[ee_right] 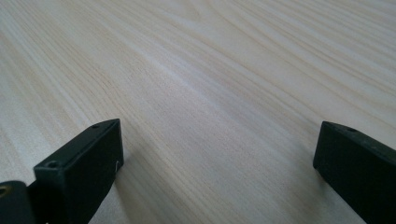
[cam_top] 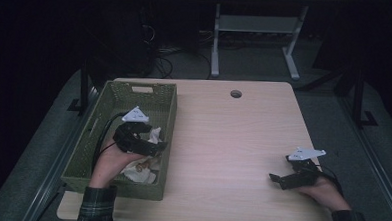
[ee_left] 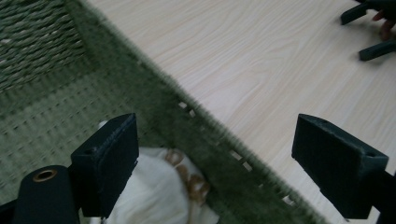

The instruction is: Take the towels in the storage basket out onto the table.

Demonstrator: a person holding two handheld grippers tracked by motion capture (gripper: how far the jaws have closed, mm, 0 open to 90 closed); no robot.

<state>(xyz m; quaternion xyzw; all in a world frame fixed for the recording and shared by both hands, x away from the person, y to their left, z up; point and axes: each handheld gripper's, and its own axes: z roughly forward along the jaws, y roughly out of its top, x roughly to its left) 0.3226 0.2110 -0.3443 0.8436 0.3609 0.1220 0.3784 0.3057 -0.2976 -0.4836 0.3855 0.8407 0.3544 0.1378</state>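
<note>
Here, the left gripper [cam_top: 155, 148] is held wide open over the cloth [cam_top: 146, 168] in the basket [cam_top: 115, 94], at lower left. The right gripper [cam_top: 276, 179] is rested wide open on the table [cam_top: 223, 136], at lower right.

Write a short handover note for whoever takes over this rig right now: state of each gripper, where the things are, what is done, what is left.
Left gripper: open, holding nothing, poised over the near right part of the green woven basket, one jaw inside, the other out over the table.
Right gripper: open, empty, low over bare table at the near right.
White cloth with tan marks: lying crumpled in the basket's near end, just below the left gripper.
Done: the cloth is in the basket.
Left: probably to draw the left gripper clear of the basket; whether more follows cannot be told.
</note>
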